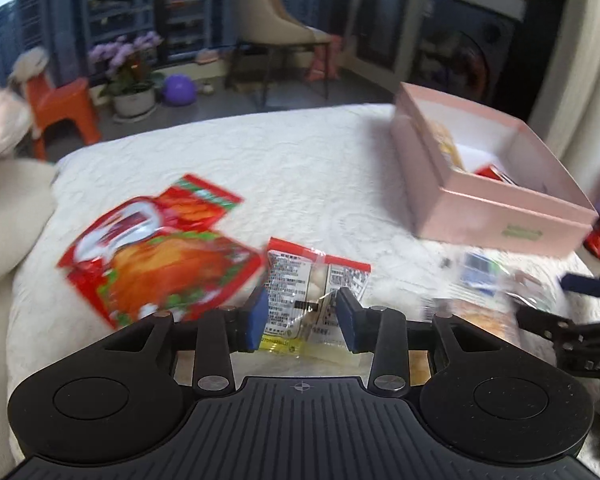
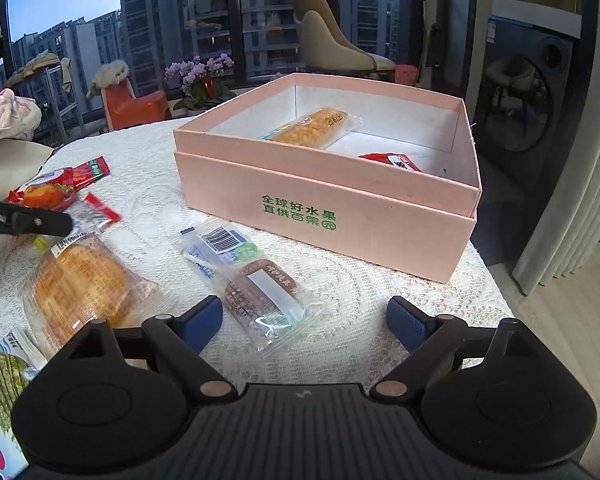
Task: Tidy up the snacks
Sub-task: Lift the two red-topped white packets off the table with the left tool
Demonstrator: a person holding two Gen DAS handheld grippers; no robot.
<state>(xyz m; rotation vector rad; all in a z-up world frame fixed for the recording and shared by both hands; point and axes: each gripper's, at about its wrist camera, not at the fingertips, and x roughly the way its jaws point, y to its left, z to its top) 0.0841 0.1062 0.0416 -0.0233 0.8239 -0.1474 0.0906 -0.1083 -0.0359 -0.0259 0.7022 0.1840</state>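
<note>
Pink cardboard box [image 2: 324, 216] holds two packets; my left hand-held gripper [image 1: 302, 316] pinches a crinkly clear packet [image 1: 300, 300], my right hand-held gripper [image 2: 304, 320] gapes empty.

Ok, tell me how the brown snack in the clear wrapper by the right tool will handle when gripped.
The brown snack looks small and flat, so probably light. Its clear film wrapper, with loose crimped ends, will likely crinkle and may slip between the pads. It lies flat on the lace cloth, so rolling seems unlikely.
</note>
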